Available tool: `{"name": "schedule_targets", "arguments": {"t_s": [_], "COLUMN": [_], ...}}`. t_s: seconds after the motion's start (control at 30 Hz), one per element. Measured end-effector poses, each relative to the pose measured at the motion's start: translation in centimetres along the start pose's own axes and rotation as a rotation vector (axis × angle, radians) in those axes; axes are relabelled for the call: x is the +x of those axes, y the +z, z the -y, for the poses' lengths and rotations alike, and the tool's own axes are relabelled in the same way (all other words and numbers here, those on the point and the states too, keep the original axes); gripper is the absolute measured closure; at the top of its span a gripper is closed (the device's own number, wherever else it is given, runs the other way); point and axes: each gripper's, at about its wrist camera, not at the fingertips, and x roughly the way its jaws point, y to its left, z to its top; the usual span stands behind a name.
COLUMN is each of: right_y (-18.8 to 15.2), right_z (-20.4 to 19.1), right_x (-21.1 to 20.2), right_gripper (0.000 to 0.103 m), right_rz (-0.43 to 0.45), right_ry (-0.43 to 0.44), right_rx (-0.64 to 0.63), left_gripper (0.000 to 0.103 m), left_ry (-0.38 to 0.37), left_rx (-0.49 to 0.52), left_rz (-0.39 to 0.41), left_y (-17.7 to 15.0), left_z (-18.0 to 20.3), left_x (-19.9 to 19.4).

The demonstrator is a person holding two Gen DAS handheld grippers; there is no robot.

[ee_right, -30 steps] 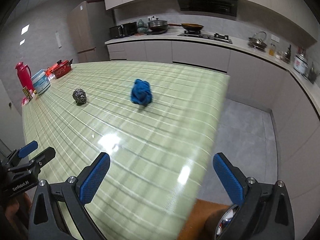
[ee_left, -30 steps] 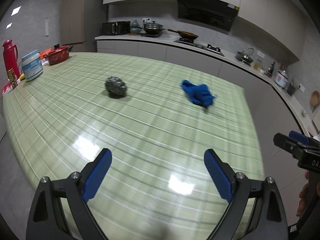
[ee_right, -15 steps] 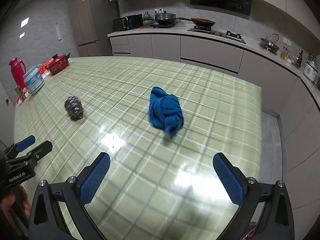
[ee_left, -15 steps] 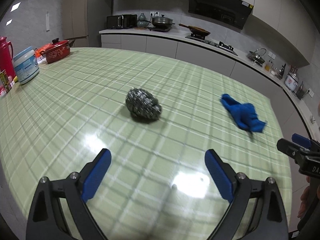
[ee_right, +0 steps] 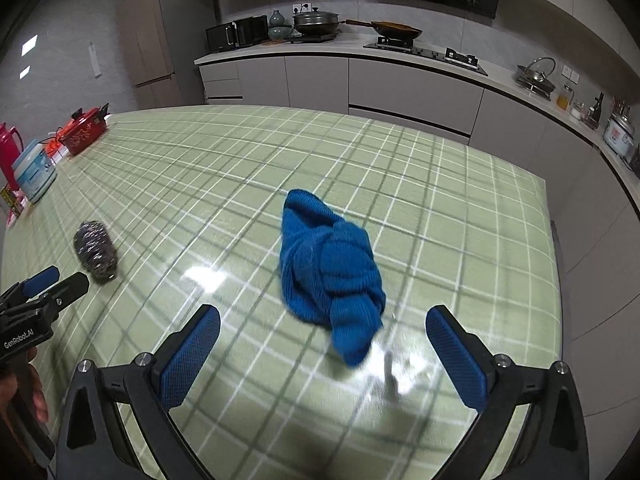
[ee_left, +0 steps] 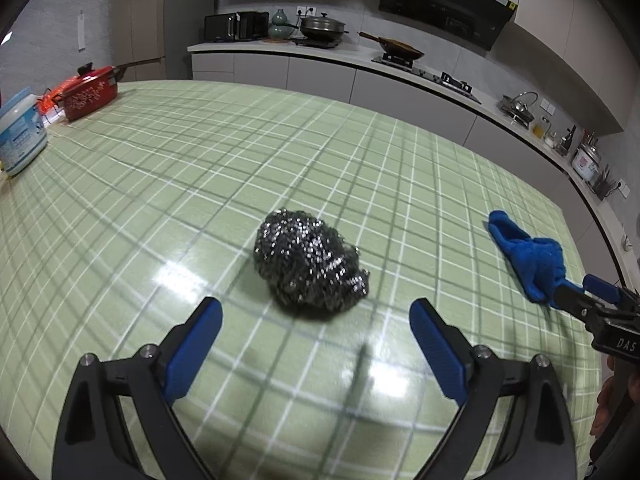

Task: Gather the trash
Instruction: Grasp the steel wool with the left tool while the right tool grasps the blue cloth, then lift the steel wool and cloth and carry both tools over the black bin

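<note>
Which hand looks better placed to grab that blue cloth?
The right: its open tool sits directly before the blue cloth. The left tool faces the steel scrubber instead.

Steel wool ball [ee_left: 310,266]: dark, shiny, crumpled lump, lies on green plaid table [ee_left: 200,184], roughly mid-surface. Blue cloth [ee_right: 330,270]: knit, bunched and twisted into a wad, one end tapering toward the near edge, lies flat on table. The two sit well apart, not touching.

Blue rag [ee_right: 330,270], green-checked tablecloth [ee_right: 240,168].
</note>
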Motion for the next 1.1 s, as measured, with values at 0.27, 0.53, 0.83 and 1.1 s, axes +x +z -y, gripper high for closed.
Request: {"name": "schedule_targets", "arguments": {"t_s": [0.27,0.53,0.83,1.1], "right_y": [2.0,2.0,1.4,0.7], "right_z": [0.4,0.3,0.2,-0.1], "right_x": [3.9,5.4,4.6,3.0], "right_gripper": [0.0,0.036,0.054,0.058], "right_rz": [-0.028,-0.057,-0.021,0.001], "right_ry": [-0.003,0.002,0.017,0.023], "right_rx": [0.018,0.022,0.059,0.057], "left_gripper": [0.012,0.038,0.049,0.049], "left_ry": [-0.017,-0.042,-0.084,-0.119], "left_rx": [-0.007,-0.005,0.009,0.045], "left_rz": [-0.041,-0.012,0.035,0.059], "left_y": [1.5,2.0,2.0,1.7], "left_z": [-0.5,-0.8,-0.9,0.8], "left_x": [3.3,3.2,2.0,0.3]}}
